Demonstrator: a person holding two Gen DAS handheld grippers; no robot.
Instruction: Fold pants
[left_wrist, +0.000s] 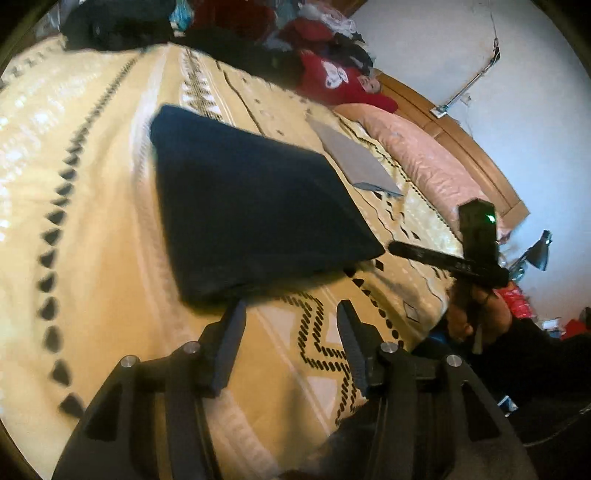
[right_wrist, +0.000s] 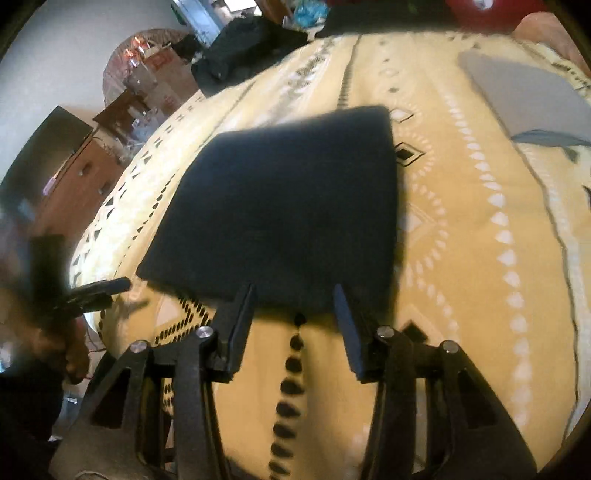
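1. Dark navy pants (left_wrist: 251, 206) lie folded into a squarish pad, flat on the yellow patterned bedspread (left_wrist: 92, 177), about mid-bed
2. My left gripper (left_wrist: 291, 314) hangs just short of the pad's near edge; jaws parted, nothing between them, only bedspread showing in the gap
3. My right gripper (right_wrist: 293, 295) sits at the same near edge seen from its own side; jaws parted, both tips at the hem, not pinching cloth
4. From the left view, my right hand (left_wrist: 476, 317) and its tool stand off the pad's right corner, close but apart
5. A grey folded piece (left_wrist: 354, 155) lies beyond the pants, toward the pink pillow (left_wrist: 424, 155)
6. Heap of red and dark clothes (left_wrist: 325, 74) at the far end of the bed
7. Frames blurred; fine fabric detail not readable
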